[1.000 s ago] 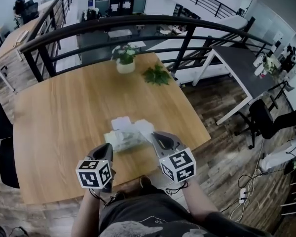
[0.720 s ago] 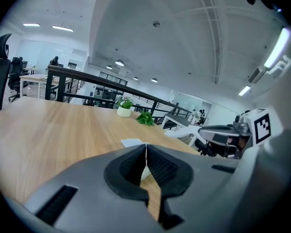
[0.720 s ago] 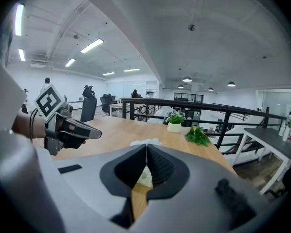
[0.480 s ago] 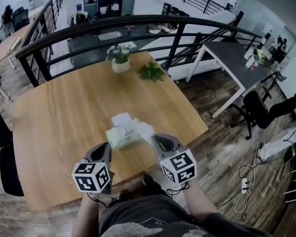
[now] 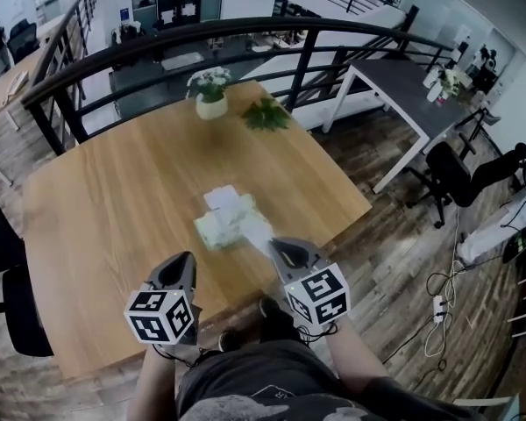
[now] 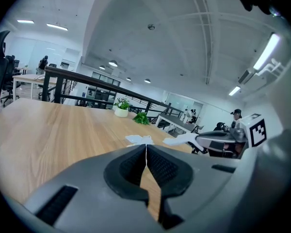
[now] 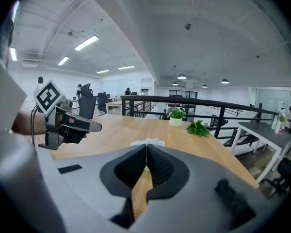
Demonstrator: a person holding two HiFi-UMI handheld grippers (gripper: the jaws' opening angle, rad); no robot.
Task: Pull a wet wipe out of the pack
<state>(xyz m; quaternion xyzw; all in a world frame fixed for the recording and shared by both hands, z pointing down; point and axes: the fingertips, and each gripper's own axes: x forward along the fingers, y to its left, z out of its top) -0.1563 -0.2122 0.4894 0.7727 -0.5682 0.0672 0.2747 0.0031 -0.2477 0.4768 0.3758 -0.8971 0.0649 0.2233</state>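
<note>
The pale green wet wipe pack (image 5: 223,226) lies on the wooden table (image 5: 114,200), with a white flap (image 5: 221,197) at its far side. My right gripper (image 5: 273,245) is shut on a white wet wipe (image 5: 257,231) that sticks out from its tip toward the pack's right end. In the left gripper view the wet wipe (image 6: 180,140) hangs from the right gripper (image 6: 199,140), seemingly apart from the pack (image 6: 139,139). My left gripper (image 5: 188,258) is shut and empty, near-left of the pack. The left gripper's jaws (image 6: 146,147) and the right gripper's jaws (image 7: 146,147) are closed.
A potted white-flowered plant (image 5: 210,90) and a green sprig (image 5: 265,114) stand at the table's far edge by a black railing (image 5: 245,35). Black chairs (image 5: 0,235) stand to the left, a grey desk (image 5: 412,82) to the right. The near table edge lies just under the grippers.
Both grippers have drawn back from the pack toward the near table edge. The wipe has come along with the right gripper, and the left gripper no longer sits at the pack.
</note>
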